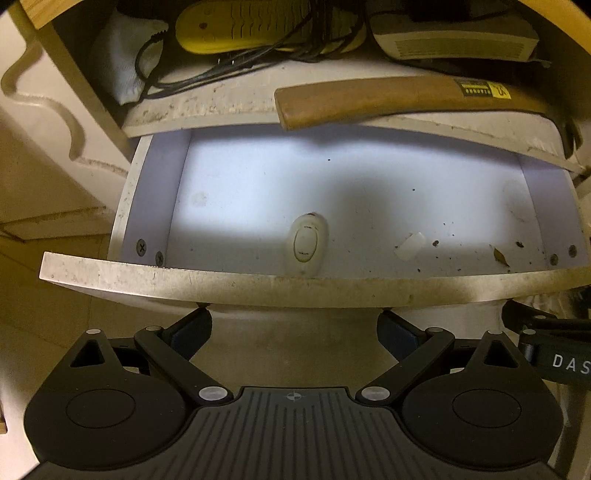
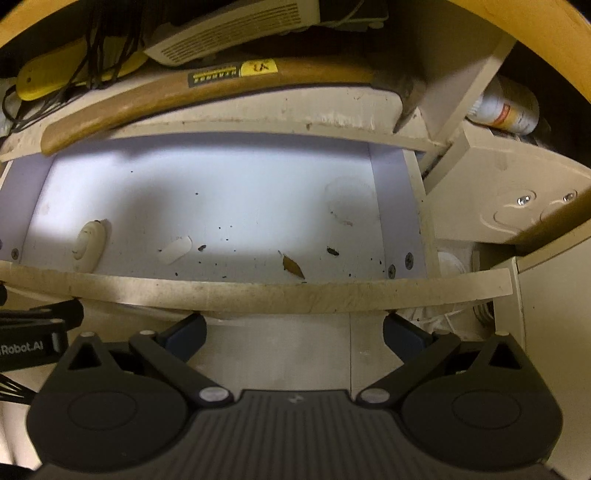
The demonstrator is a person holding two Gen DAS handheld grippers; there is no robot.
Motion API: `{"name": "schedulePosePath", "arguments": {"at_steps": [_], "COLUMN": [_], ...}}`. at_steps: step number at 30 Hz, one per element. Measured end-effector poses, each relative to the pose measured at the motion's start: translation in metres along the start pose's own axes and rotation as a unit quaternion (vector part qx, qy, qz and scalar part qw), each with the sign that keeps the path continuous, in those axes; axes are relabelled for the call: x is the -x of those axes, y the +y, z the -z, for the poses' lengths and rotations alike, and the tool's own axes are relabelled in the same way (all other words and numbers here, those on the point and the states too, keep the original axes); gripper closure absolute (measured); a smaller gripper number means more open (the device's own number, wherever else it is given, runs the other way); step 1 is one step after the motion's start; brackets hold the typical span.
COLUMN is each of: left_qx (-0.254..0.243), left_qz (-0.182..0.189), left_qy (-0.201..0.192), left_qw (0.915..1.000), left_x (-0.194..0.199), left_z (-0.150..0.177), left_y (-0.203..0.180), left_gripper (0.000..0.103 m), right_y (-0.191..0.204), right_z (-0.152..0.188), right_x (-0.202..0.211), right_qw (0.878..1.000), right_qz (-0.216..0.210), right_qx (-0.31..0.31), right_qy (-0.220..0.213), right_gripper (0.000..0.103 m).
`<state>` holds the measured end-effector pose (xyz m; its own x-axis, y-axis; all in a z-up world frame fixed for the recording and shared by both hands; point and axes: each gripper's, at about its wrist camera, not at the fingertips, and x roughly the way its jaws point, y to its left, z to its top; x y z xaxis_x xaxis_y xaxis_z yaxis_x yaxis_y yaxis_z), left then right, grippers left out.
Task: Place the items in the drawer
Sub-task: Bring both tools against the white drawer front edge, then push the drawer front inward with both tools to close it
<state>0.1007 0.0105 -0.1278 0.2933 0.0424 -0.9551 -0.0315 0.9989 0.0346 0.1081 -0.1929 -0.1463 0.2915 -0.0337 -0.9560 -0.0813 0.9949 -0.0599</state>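
A white drawer (image 1: 236, 284) stands pulled open below a shelf; it also shows in the right wrist view (image 2: 280, 291). Inside lie a small white oval remote (image 1: 306, 242), also seen in the right wrist view (image 2: 88, 240), a small white scrap (image 1: 410, 245) and dry debris. My left gripper (image 1: 293, 328) is open and empty just in front of the drawer's front panel. My right gripper (image 2: 295, 332) is open and empty beside it, at the same panel. A wooden-handled hammer (image 1: 388, 99) lies on the shelf above the drawer.
On the shelf sit a yellow device (image 1: 236, 26), black cables (image 1: 221, 70), a white cloth bag (image 1: 122, 62) and a white box (image 1: 454, 40). A white bottle (image 2: 506, 107) lies in a compartment at the right. A cabinet side (image 2: 546, 295) stands at the right.
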Motion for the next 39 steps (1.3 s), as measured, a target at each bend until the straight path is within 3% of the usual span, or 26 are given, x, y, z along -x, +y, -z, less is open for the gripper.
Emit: {"name": "schedulePosePath", "arguments": {"at_steps": [25, 39], "left_qx": [0.003, 0.001], "left_qz": [-0.010, -0.006], "left_qy": [-0.071, -0.086], "left_qw": [0.9974, 0.9963], "left_x": [-0.008, -0.015], "left_z": [-0.024, -0.044], "left_y": [-0.007, -0.008], "left_gripper": [0.004, 0.004], "right_y": [0.007, 0.010], "right_z": [-0.035, -0.063], "right_x": [-0.014, -0.027], "right_qw": [0.997, 0.995], "right_qz": [0.000, 0.008], "right_qx": [0.003, 0.006], "right_qy": [-0.081, -0.103], "right_gripper": [0.001, 0.001]}}
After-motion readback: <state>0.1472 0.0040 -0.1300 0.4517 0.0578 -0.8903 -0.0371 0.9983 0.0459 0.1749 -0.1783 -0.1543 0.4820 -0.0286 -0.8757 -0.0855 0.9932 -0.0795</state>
